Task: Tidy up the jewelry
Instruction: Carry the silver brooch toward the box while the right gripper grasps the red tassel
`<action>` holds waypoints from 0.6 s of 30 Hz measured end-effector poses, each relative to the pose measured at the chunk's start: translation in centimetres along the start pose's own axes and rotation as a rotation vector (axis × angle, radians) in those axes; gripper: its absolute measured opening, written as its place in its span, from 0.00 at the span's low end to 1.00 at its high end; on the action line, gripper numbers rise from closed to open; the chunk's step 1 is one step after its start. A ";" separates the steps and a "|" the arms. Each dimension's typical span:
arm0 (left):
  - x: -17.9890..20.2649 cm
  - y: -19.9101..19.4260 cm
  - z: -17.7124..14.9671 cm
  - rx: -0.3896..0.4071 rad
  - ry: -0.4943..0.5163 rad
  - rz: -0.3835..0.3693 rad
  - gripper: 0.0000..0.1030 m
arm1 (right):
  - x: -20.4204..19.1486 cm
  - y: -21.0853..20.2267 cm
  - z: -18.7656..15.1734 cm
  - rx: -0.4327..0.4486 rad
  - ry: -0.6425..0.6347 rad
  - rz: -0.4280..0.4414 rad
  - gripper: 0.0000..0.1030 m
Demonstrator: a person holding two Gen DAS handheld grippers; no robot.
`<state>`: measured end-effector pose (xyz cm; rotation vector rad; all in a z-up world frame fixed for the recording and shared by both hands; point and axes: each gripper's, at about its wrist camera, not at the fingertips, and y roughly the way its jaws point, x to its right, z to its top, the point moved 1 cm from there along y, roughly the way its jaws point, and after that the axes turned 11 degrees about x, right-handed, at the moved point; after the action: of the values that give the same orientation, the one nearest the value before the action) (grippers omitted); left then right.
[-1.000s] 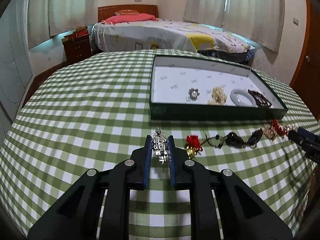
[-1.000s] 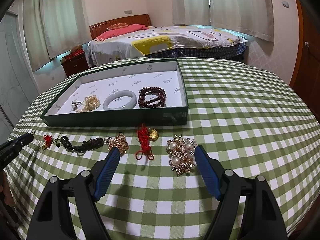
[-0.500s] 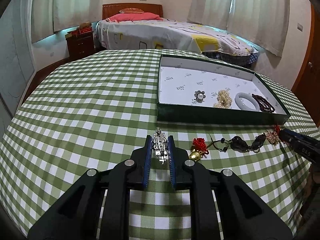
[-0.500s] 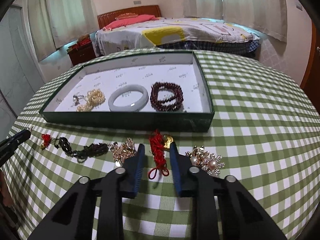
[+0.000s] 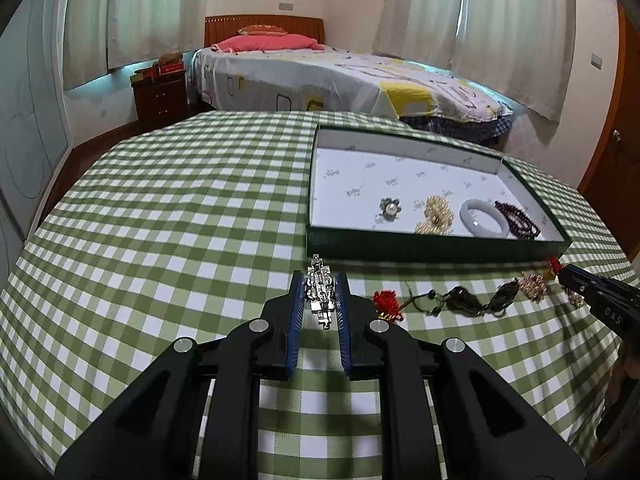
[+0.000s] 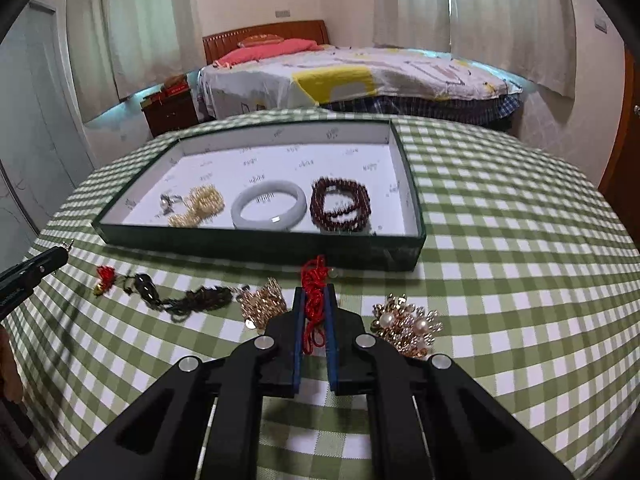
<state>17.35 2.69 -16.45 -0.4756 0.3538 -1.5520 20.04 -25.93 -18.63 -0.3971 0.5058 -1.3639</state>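
- Left wrist view: a bedroom with a bed and pale curtains lies behind a round table under a green-checked cloth
- The left gripper is clamped on a silver ornament, its blue pads pressing both sides, just in front of the near wall of a dark green tray
- On the tray's white floor lie a pearl flower brooch, a gold bead piece, a pale bangle and a dark red bead bracelet, in a row near the front wall
- On the cloth to the right lie a red knot charm and a dark cord piece
- Right wrist view: the right gripper has just been closing and now pinches a red cord pendant, close before the tray's front wall
- A gold cluster lies just left of it, a pearl-and-gold brooch to its right, both on the cloth
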 end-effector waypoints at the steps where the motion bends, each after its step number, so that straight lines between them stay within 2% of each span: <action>1: 0.1 -0.2 0.2 0.006 -0.001 -0.003 0.15 | 0.0 -0.2 0.2 0.007 0.001 0.001 0.09; 10: 1.2 -1.1 2.9 0.058 -0.028 -0.049 0.15 | -0.3 -2.4 3.6 0.101 0.019 0.036 0.09; 18: 3.1 0.6 7.0 0.117 -0.035 -0.109 0.15 | -1.1 -1.3 8.4 0.201 -0.015 0.047 0.09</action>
<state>21.39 0.05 -10.47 -0.4356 0.2115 -1.6576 23.53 -25.24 -10.79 -0.2298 0.3595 -1.3515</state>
